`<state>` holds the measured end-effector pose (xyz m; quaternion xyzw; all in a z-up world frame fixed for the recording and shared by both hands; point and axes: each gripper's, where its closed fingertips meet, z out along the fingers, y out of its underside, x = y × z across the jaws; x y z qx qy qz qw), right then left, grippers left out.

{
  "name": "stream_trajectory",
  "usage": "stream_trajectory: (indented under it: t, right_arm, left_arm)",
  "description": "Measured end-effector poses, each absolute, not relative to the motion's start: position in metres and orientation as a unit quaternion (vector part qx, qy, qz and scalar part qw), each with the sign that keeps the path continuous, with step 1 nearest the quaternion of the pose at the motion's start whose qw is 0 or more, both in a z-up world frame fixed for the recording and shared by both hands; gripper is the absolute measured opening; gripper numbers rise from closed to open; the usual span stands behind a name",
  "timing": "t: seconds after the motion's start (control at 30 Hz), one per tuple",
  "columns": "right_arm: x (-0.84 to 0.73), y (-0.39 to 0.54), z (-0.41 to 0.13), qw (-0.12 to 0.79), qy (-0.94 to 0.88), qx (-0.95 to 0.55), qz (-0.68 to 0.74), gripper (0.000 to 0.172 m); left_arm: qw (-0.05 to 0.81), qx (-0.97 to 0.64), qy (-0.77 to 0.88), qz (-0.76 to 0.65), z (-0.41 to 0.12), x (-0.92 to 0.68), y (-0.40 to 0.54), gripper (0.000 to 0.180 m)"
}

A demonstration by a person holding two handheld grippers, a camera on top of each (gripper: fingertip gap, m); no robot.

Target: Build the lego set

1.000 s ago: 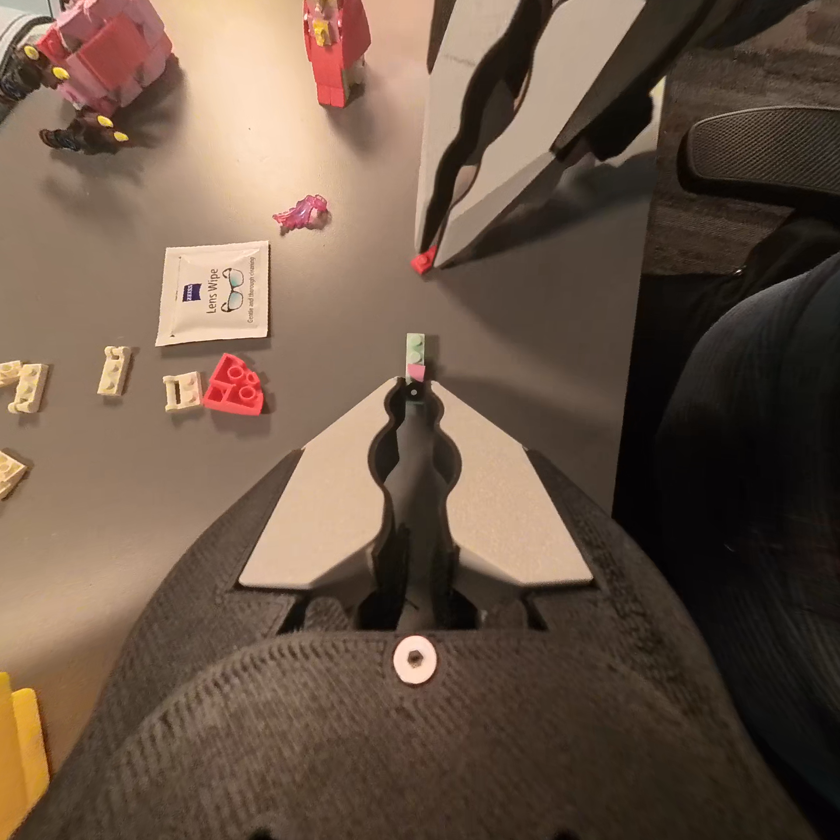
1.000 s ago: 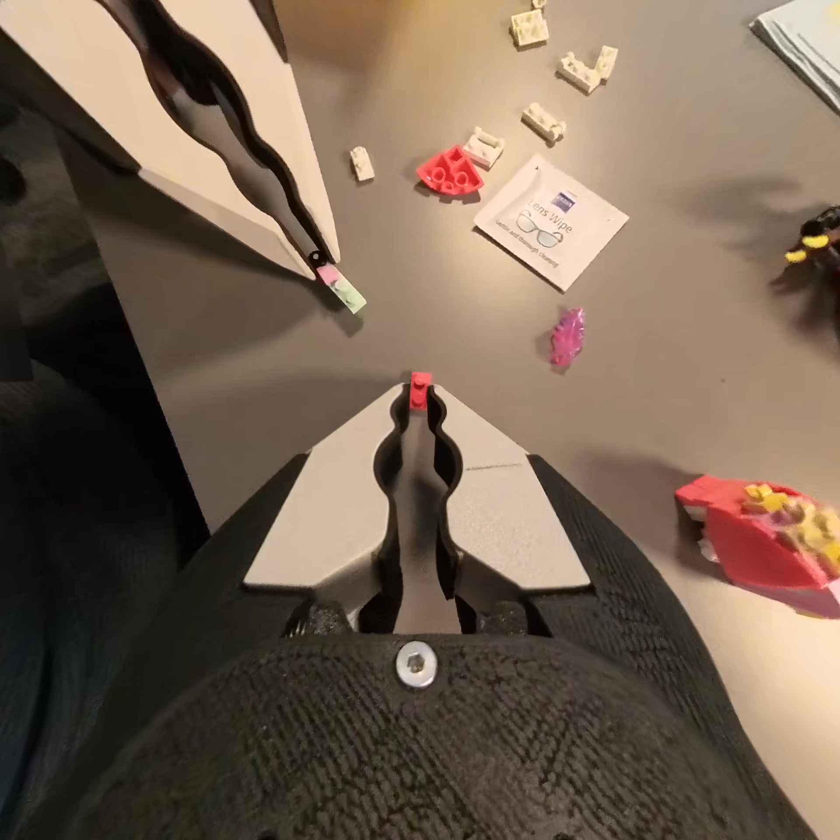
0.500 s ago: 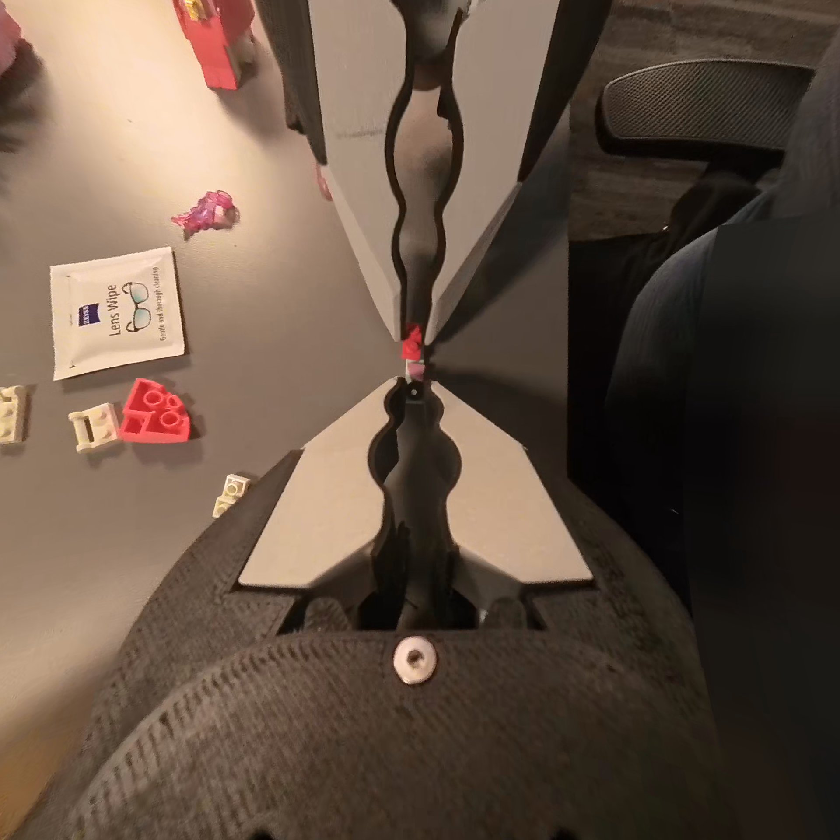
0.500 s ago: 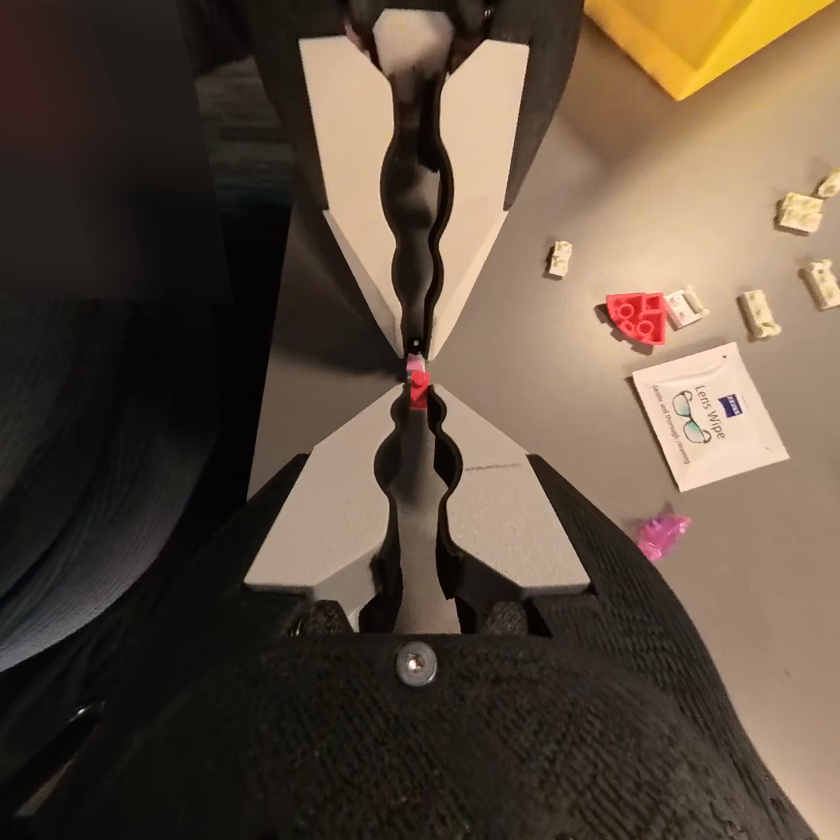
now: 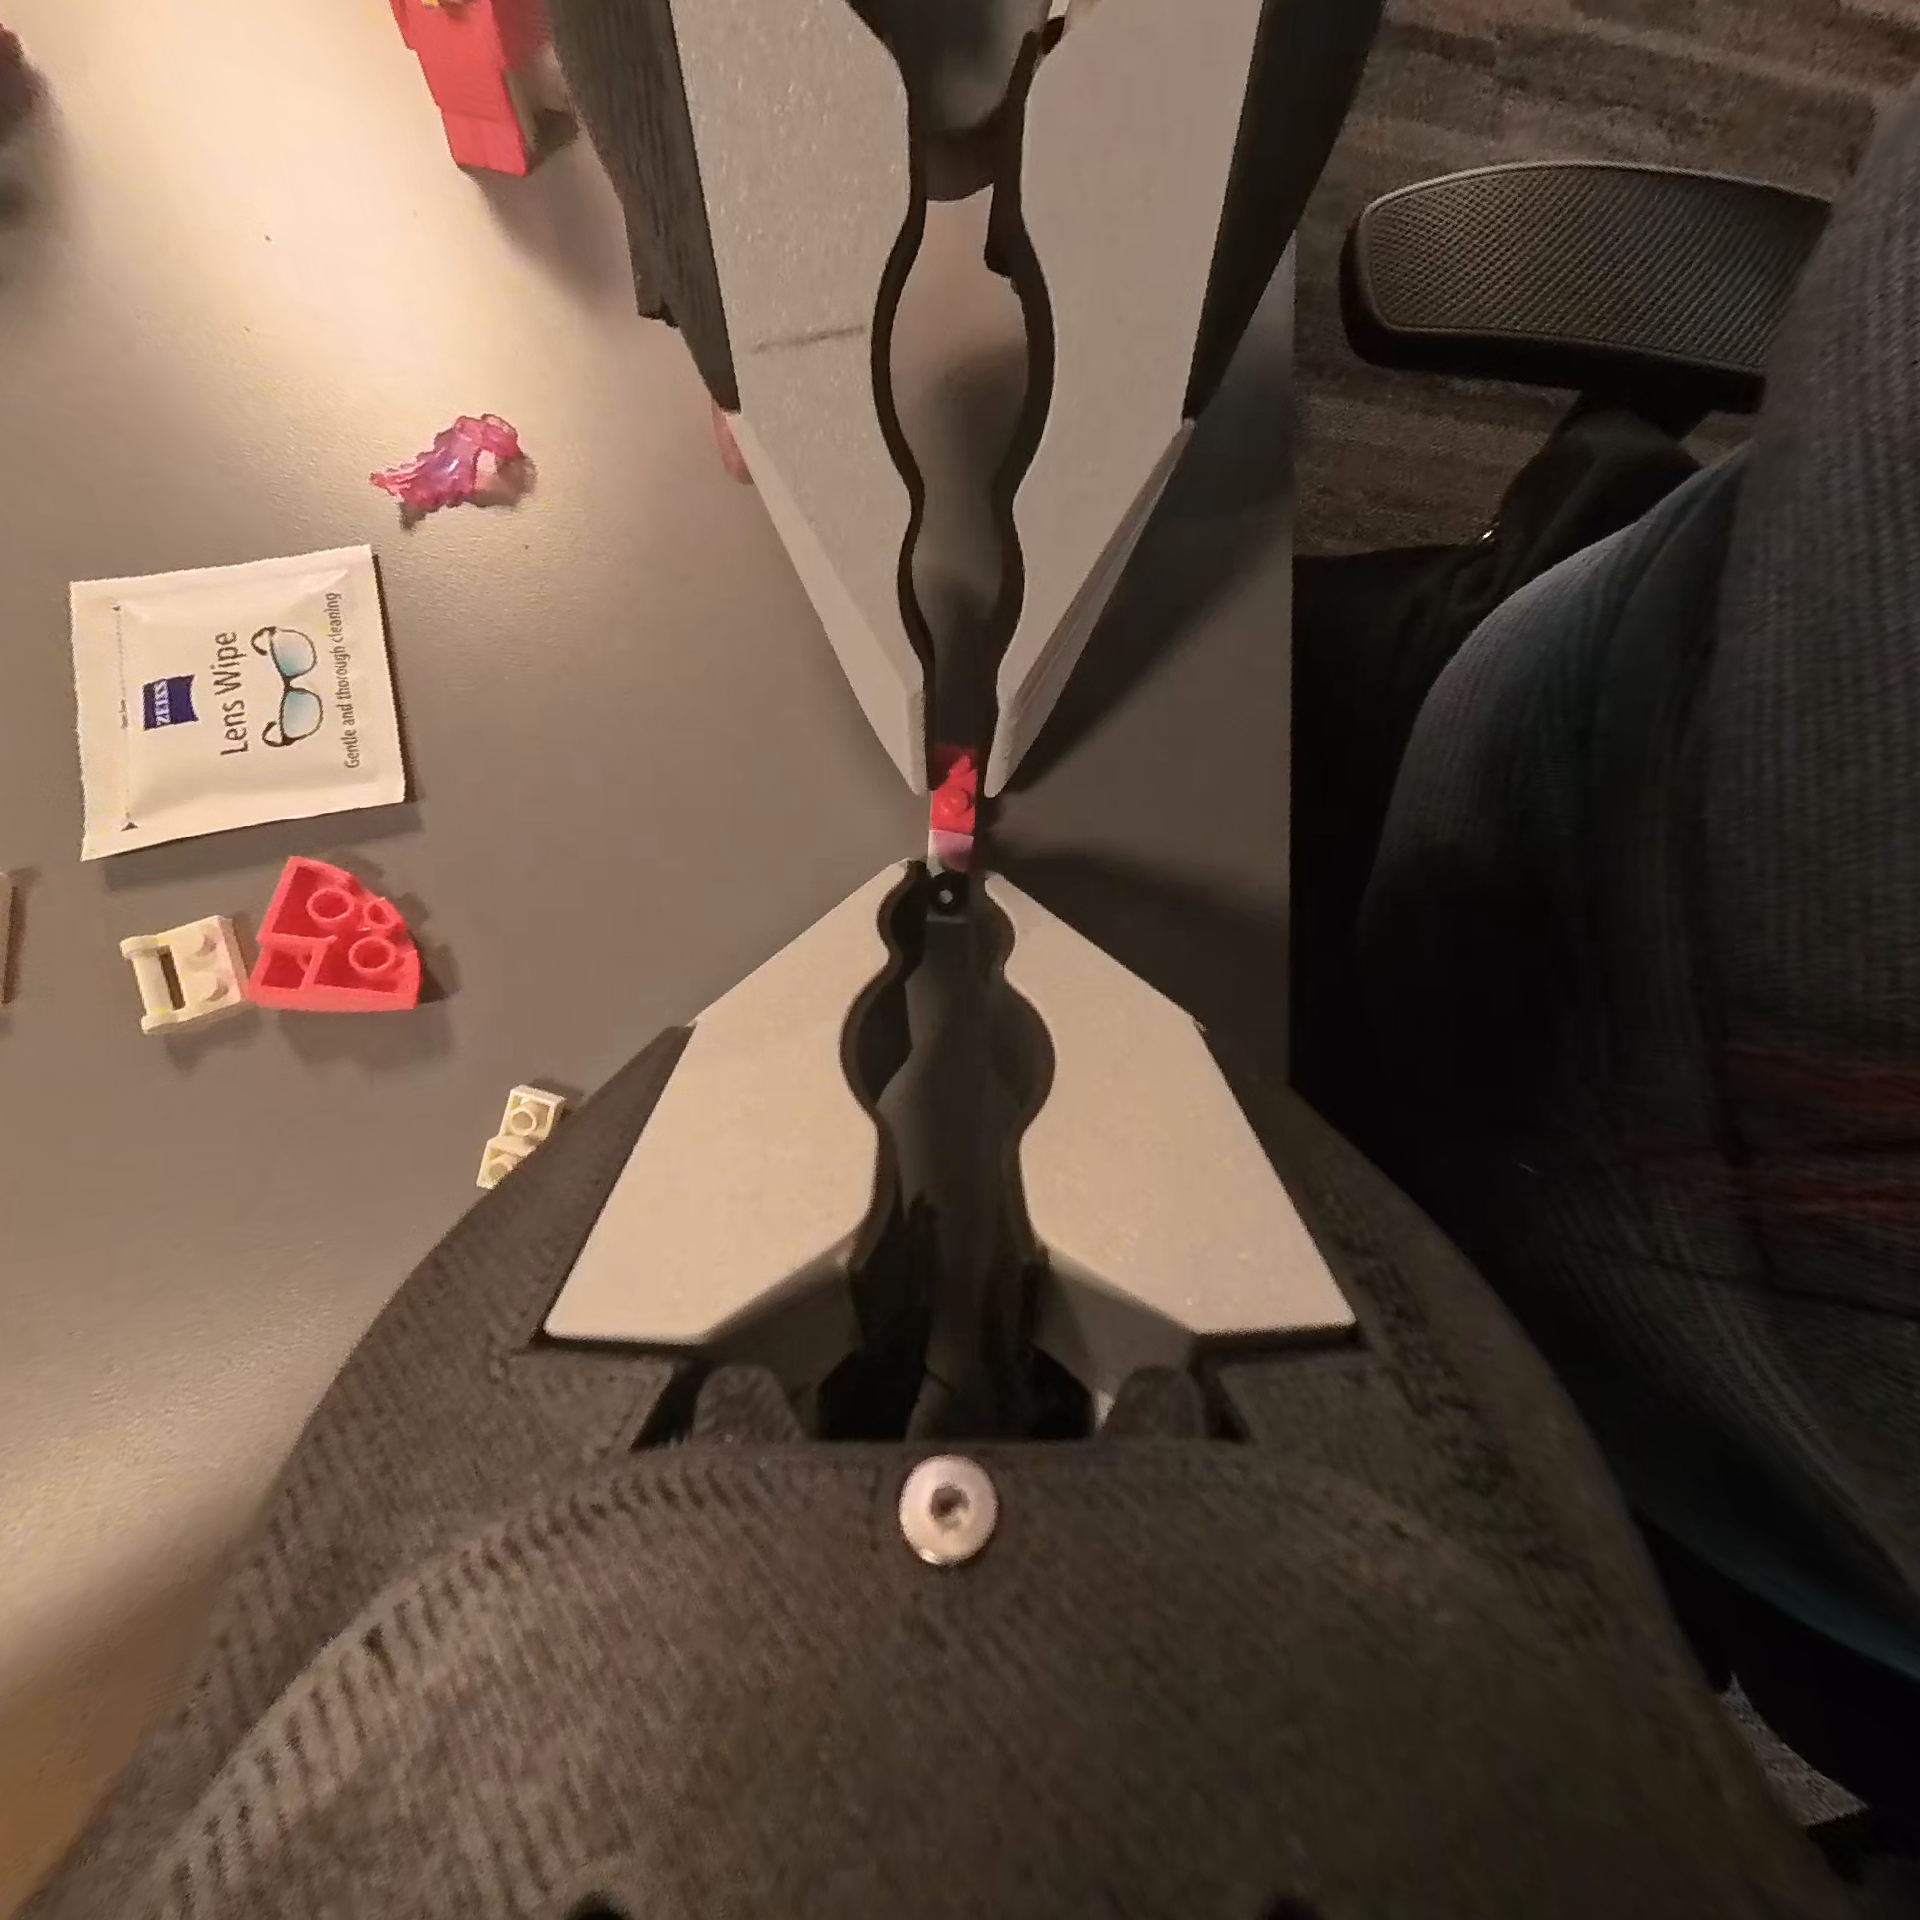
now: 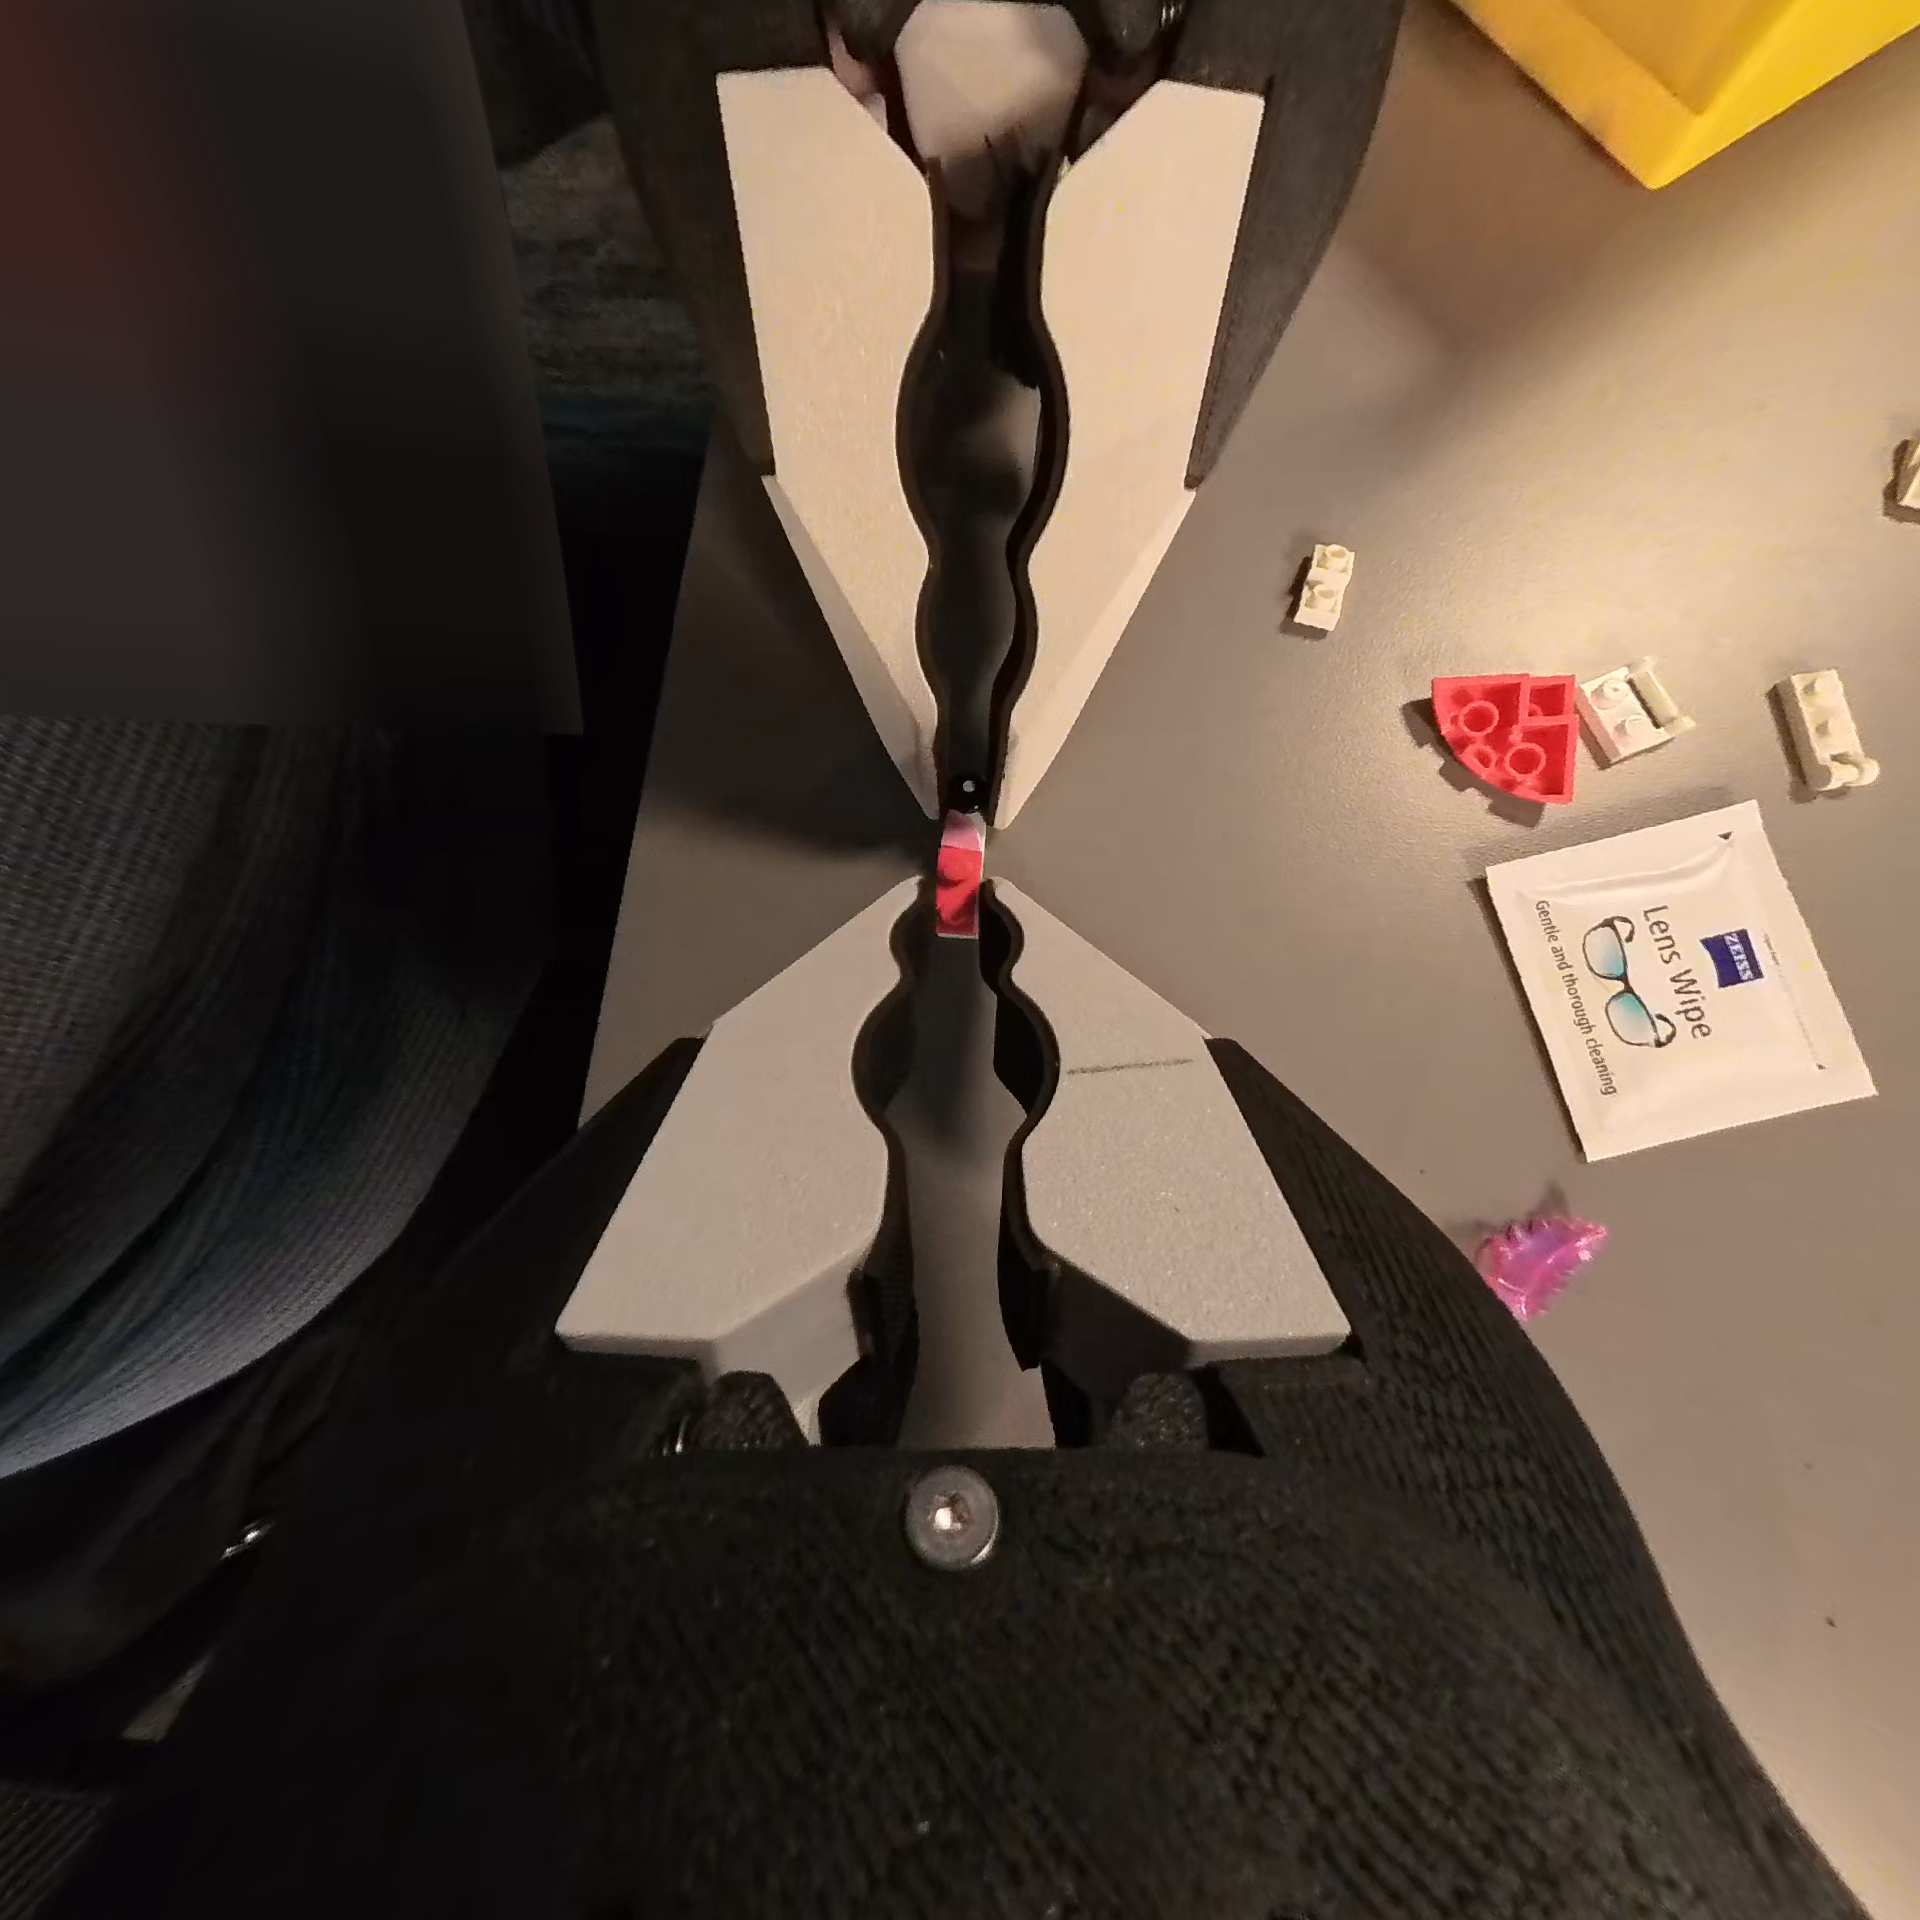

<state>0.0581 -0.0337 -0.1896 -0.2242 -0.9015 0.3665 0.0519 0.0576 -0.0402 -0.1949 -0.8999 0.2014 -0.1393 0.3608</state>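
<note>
My two grippers meet tip to tip above the grey table (image 5: pixel 623 727), near its edge. My left gripper (image 5: pixel 951 881) is shut on a small pink and green brick piece (image 5: pixel 954 847) with a black part at the fingertips. My right gripper (image 6: pixel 956 902) is shut on a small red brick (image 6: pixel 958 891). The red brick (image 5: pixel 954 795) lies against the pink piece (image 6: pixel 961 831), and the green part is hidden behind it. The right gripper (image 5: pixel 956 774) points down toward me in the left wrist view. The left gripper (image 6: pixel 968 805) does the same in the right wrist view.
On the table lie a white wipe sachet (image 5: pixel 234 701), a red quarter-round brick (image 5: pixel 332 940), cream hinge bricks (image 5: pixel 182 971), a clear pink piece (image 5: pixel 452 473) and a red brick figure (image 5: pixel 483 83). A yellow bin (image 6: pixel 1662 73), a chair armrest (image 5: pixel 1579 270) and a person's leg (image 5: pixel 1662 935) are close by. My left and right fingertips are right by each other. Both grippers' tips are roughly 12 cm from the white wipe sachet (image 5: pixel 234 701). It turns up in the right wrist view (image 6: pixel 1667 958) as well.
The two grippers swung round and came together tip to tip. The red brick moved onto the pink and green piece and now covers its green part. Both grasps stayed shut.
</note>
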Motion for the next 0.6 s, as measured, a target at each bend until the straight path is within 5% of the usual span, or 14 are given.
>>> stream_trajectory:
  t: [0.6]
  right_arm:
    - [0.0572,-0.0319,-0.1886,0.06,-0.897,-0.236,0.369,0.013]
  left_arm:
    - [0.364,-0.899,0.195,-0.144,-0.1949,0.0576,-0.04,0.007]
